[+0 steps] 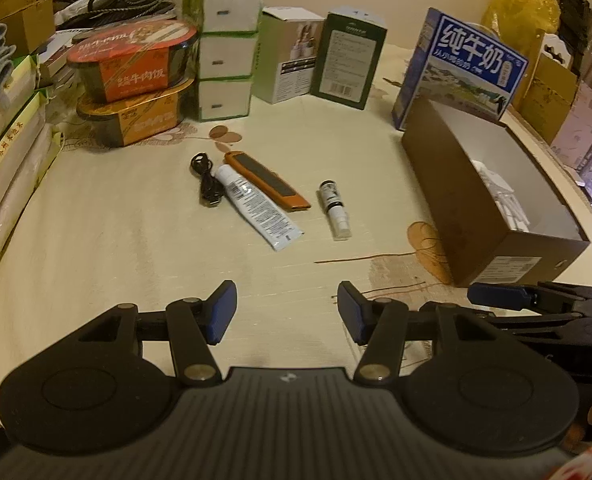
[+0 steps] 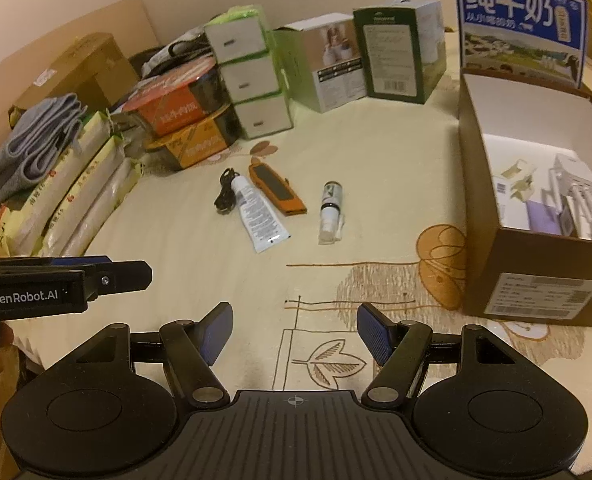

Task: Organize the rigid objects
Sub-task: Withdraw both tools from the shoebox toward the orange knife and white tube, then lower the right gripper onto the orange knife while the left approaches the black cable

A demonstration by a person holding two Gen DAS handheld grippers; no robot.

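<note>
On the cream cloth lie a black cable (image 1: 204, 179) (image 2: 226, 192), a white tube (image 1: 256, 206) (image 2: 258, 214), an orange utility knife (image 1: 266, 181) (image 2: 276, 188) and a small white spray bottle (image 1: 334, 209) (image 2: 330, 213). An open brown cardboard box (image 1: 455, 200) (image 2: 483, 184) stands to the right and holds several white items. My left gripper (image 1: 287, 312) is open and empty, near the front, well short of the objects. My right gripper (image 2: 294, 330) is open and empty too. Each gripper shows at the edge of the other's view.
Stacked food tubs (image 1: 132, 80), white-green boxes (image 1: 226, 56), two upright cartons (image 1: 347, 60) and a blue milk carton (image 1: 467, 64) line the back. Rice bags (image 2: 76, 192) and a grey towel (image 2: 36, 148) crowd the left side.
</note>
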